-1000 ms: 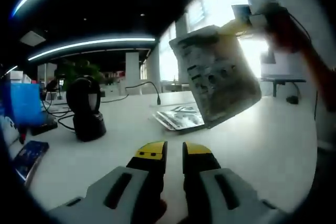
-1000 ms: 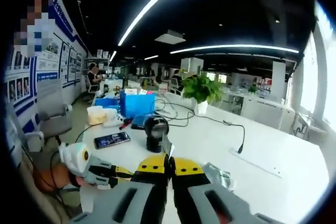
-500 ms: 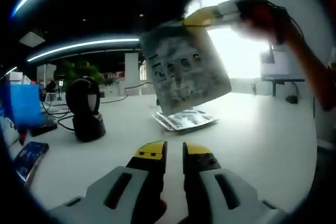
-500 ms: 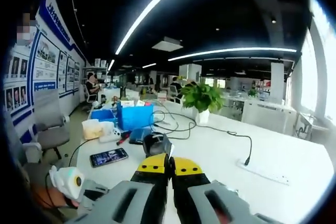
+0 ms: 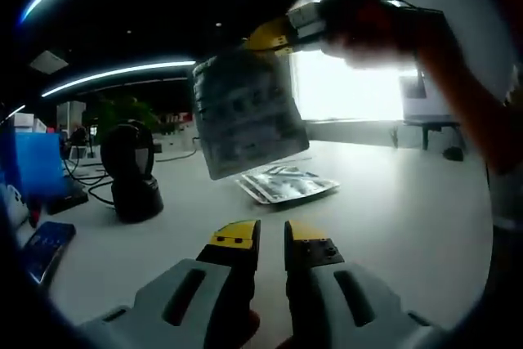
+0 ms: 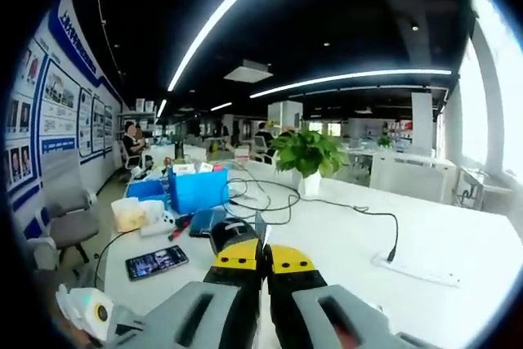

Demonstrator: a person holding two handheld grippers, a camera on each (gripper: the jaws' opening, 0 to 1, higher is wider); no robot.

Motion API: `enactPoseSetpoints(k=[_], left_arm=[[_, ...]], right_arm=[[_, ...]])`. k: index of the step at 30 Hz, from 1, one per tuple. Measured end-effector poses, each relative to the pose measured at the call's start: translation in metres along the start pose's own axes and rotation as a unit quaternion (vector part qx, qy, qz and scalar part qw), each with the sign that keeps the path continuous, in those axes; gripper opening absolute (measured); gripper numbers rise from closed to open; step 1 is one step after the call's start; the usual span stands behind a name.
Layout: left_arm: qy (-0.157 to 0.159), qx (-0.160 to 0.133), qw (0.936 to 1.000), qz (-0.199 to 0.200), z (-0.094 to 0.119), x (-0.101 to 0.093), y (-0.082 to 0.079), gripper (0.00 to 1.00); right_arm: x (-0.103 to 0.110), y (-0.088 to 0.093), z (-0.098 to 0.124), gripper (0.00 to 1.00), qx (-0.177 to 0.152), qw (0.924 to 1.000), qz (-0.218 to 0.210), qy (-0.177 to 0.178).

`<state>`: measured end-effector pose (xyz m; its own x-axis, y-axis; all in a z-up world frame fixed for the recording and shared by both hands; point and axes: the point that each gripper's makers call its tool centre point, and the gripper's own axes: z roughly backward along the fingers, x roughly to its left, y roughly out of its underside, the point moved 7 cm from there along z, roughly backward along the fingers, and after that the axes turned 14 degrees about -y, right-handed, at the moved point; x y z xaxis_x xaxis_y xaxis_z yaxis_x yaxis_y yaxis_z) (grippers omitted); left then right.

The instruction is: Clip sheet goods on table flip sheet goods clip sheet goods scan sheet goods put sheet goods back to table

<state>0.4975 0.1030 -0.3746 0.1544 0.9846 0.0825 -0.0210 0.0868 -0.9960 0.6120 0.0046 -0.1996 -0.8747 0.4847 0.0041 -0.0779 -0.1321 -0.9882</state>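
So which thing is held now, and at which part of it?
The right gripper holds a sheet pack by its top edge, in the air. The left gripper holds nothing.

The right hand-held gripper [image 5: 265, 37] pinches a packet [image 5: 245, 112] by its top edge, above the bench [image 5: 392, 210], near the scanner [image 5: 132, 169].

A potted plant [image 6: 308, 155] stands far back on the white bench [image 6: 343, 239] — landmark for the rest. Left of it sits a blue box [image 6: 196, 190]; nearer, a phone [image 6: 153, 262] lies flat. Right of the plant a black cable [image 6: 359, 214] runs to a power strip [image 6: 413, 270].
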Motion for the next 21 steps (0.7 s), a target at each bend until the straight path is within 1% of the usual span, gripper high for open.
enactPoseSetpoints(k=[3,7,10,16,19,21], left_arm=[[0.001,0.0,1.0,-0.001,0.0,0.0,0.0,0.05],[0.002,0.0,1.0,0.001,0.0,0.0,0.0,0.05],[0.002,0.0,1.0,-0.001,0.0,0.0,0.0,0.05],[0.003,-0.001,1.0,-0.002,-0.001,0.0,0.0,0.05],[0.003,-0.001,1.0,0.0,-0.001,0.0,0.0,0.05],[0.002,-0.002,1.0,-0.002,-0.001,-0.001,0.0,0.05]], right_arm=[[-0.004,0.001,-0.008,0.0,-0.001,0.9996,0.014,0.024],[-0.006,0.003,-0.019,0.0,-0.001,0.9996,0.006,0.026],[-0.009,0.005,-0.025,0.0,-0.002,0.9994,0.008,0.035],[-0.014,0.008,-0.037,0.0,-0.009,0.9985,-0.01,0.053],[-0.019,0.011,-0.045,0.0,-0.017,0.9971,-0.022,0.07],[-0.019,0.015,-0.051,0.0,-0.016,0.996,-0.025,0.085]])
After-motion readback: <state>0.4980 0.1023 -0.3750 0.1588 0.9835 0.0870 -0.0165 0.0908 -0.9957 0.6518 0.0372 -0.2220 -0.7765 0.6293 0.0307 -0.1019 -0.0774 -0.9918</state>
